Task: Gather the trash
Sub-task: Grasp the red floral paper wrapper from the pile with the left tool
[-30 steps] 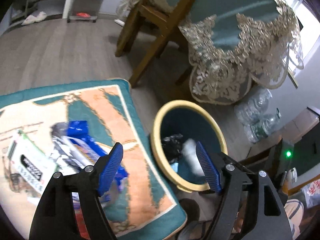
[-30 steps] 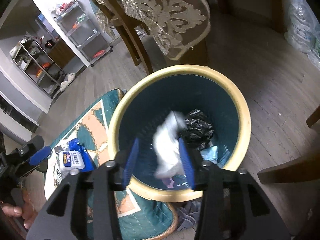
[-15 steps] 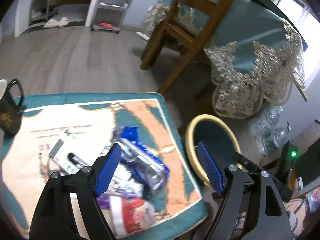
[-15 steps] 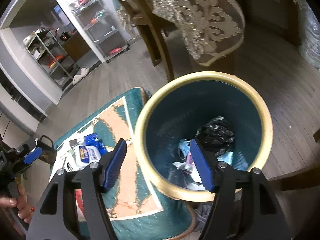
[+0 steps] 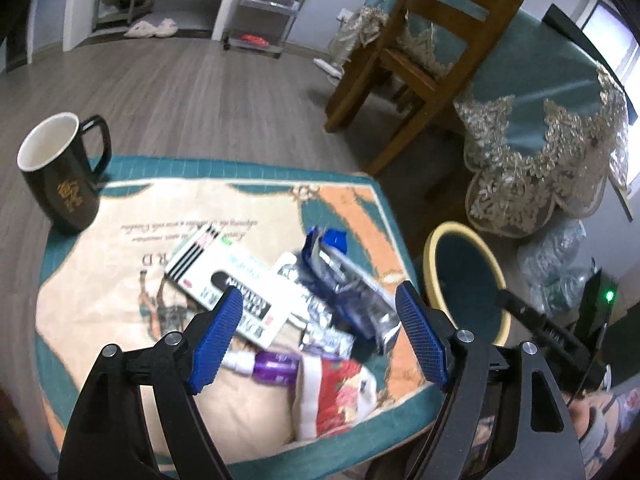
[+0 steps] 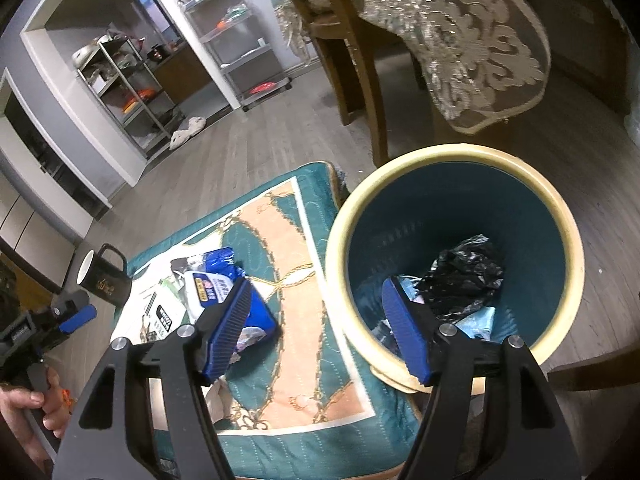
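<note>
Loose trash lies on a teal and orange mat [image 5: 120, 208]: a white box with a black label [image 5: 228, 276], a blue foil wrapper [image 5: 340, 276], a purple tube [image 5: 276, 366] and a red packet [image 5: 340, 388]. My left gripper [image 5: 318, 288] hangs open above this pile, holding nothing. Beside the mat stands a teal bin with a cream rim [image 6: 460, 150], with a black bag [image 6: 464, 280] and pale scraps inside. My right gripper [image 6: 316, 282] is open and empty, straddling the bin's near rim. The blue wrapper [image 6: 224, 264] lies just left of it.
A black mug [image 5: 60, 176] stands on the mat's far left corner. A wooden chair [image 5: 420, 40] and a table with a lace-edged cloth [image 5: 540, 140] stand behind the bin. Plastic bottles [image 5: 560, 256] lie on the wood floor at right. Metal shelves [image 6: 240, 40] line the far wall.
My right gripper let the white tissue fall into the bin, opened wider and shifted left. The left gripper swung from the bin to above the pile, and the mug came into view.
</note>
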A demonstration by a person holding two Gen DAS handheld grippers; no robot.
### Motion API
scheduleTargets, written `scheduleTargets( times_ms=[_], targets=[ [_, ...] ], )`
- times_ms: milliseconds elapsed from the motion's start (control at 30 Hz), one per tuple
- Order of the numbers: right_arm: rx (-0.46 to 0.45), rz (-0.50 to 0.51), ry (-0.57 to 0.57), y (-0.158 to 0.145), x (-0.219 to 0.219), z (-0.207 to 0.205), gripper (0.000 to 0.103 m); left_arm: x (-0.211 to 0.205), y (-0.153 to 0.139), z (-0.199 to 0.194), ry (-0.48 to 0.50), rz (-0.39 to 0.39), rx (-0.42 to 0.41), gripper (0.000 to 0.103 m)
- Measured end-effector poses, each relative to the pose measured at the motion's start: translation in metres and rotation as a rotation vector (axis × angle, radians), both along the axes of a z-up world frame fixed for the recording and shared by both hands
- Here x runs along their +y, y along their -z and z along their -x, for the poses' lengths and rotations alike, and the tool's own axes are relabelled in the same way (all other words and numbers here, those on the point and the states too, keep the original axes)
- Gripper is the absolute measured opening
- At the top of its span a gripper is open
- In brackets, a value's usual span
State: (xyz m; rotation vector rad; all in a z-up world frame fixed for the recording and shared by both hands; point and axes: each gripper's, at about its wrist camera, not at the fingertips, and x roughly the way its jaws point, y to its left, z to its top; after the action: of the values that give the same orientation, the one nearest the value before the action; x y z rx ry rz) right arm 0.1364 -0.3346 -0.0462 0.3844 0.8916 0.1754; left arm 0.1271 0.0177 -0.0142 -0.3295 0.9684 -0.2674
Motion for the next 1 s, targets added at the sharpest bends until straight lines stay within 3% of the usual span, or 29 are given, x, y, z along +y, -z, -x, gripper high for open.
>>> scheduleTargets(
  times_ms=[267, 600, 700, 800, 867, 1000],
  targets=[
    [-0.004, 0.003, -0.041, -0.003, 0.02, -0.001, 0.067, -0.019, 0.034, 0.023, 0.114, -0.064, 0.097, 0.07],
    [-0.005, 0.007, -0.056, -0.003, 0.026, -0.001, 0.067, -0.025, 0.088, 0.042, 0.146, 0.024, 0.246, 0.058],
    [-0.003, 0.011, -0.06, -0.003, 0.028, -0.001, 0.067, -0.028, 0.097, 0.042, 0.158, 0.044, 0.256, 0.049],
    [0.0, 0.013, -0.062, -0.002, 0.029, -0.001, 0.067, -0.034, 0.102, 0.041, 0.176, 0.044, 0.267, 0.031],
    [0.002, 0.012, -0.066, -0.001, 0.029, -0.001, 0.067, -0.039, 0.101, 0.042, 0.194, 0.035, 0.264, 0.014],
    [0.003, 0.012, -0.076, 0.0, 0.032, -0.001, 0.067, -0.043, 0.092, 0.043, 0.225, 0.055, 0.239, 0.006]
  ],
)
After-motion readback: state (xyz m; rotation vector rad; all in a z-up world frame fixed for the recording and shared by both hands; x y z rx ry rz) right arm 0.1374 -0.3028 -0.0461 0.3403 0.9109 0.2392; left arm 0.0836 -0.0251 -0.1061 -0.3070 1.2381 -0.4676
